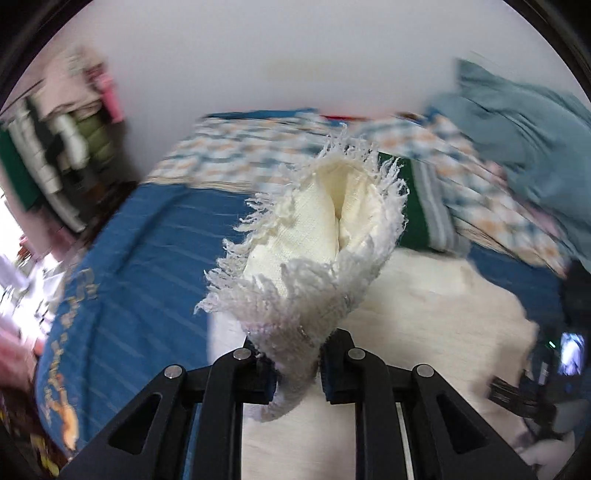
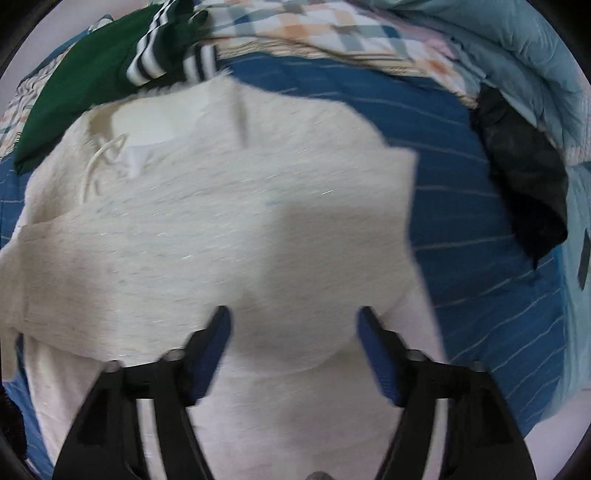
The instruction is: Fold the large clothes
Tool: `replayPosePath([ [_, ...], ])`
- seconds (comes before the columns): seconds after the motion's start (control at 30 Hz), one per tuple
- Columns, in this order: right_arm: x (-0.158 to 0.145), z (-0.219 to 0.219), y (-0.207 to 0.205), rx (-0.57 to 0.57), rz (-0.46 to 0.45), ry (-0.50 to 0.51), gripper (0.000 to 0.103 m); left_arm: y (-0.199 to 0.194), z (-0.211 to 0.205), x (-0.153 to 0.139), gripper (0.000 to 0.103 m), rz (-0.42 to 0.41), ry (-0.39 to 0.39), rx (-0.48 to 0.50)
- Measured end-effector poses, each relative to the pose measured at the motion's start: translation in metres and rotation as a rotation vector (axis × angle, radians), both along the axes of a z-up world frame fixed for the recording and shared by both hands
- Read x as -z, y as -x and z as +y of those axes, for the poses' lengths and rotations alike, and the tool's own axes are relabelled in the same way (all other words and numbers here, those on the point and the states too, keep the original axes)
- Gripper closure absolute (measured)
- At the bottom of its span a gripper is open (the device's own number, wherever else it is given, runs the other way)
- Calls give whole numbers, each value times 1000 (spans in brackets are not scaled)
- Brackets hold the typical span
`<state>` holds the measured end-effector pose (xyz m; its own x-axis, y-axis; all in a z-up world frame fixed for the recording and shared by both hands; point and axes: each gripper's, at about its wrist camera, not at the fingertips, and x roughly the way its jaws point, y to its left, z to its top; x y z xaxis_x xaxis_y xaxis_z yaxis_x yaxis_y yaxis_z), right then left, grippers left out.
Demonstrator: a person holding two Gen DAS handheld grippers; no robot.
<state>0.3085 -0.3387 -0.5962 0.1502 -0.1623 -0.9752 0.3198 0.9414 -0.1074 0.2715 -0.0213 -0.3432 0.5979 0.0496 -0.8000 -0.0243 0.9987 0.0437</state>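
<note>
Fold in progress, not finished, as I judge it. I see the cream garment (image 2: 221,229) spread on the bed's blue striped cover (image 2: 480,221); it lies just in front of the green garment with striped trim (image 2: 92,81), touching it at the far edge; one side panel looks already laid across the body, giving a straight edge on the side away from the green garment.

Left gripper (image 1: 295,369): fingers closed on a fringed cuff or hem of the cream garment (image 1: 317,236); the fabric stands up out of the grip, lifted clear of the bed; this part is not yet placed.

Right gripper (image 2: 293,347): fingers wide apart, nothing between them; it points down at the cream garment, nearer me than the green garment; I cannot tell whether the tips touch the fabric.

Left to do, my estimate: lay the lifted end over the body; fold again to compact; green garment, checked cloth (image 2: 314,29) and black item (image 2: 524,173) beyond look unfolded; heavy blur, details uncertain.
</note>
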Motion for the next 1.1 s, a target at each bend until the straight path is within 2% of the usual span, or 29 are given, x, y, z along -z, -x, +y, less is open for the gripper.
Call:
replayPosePath([
  [0.17,-14,-73,20,82,-30,-53,25,-4,-107,22,90,88,60,148],
  [0.33,-13,-152,52,170,-15,-52,25,-3,-206,38,90,122,107,284],
  [0.4,-9,-178,66,196,3,-56,25,-2,-238,57,90,173,113,315],
  [0.5,-2,-207,80,213,11,-86,25,-6,-265,97,88,296,80,296],
  [0.53,-2,-215,85,217,2,-109,25,-7,-268,109,83,326,58,276],
  [0.6,-4,-224,94,214,-21,-156,25,-9,-271,127,64,375,44,258],
  [0.67,-6,-231,102,211,-43,-222,25,-9,-266,130,17,393,87,252],
  [0.7,-7,-232,104,211,-49,-247,25,-10,-262,127,11,385,105,245],
  [0.87,-17,-223,108,187,-77,-411,25,-2,-233,98,10,354,135,224],
  [0.97,-17,-207,97,141,-71,-436,25,17,-188,76,10,337,164,175],
  [1.03,-9,-191,80,79,-64,-440,25,29,-159,72,10,334,181,136],
  [1.1,3,-174,61,12,-46,-409,25,39,-123,72,10,316,156,84],
])
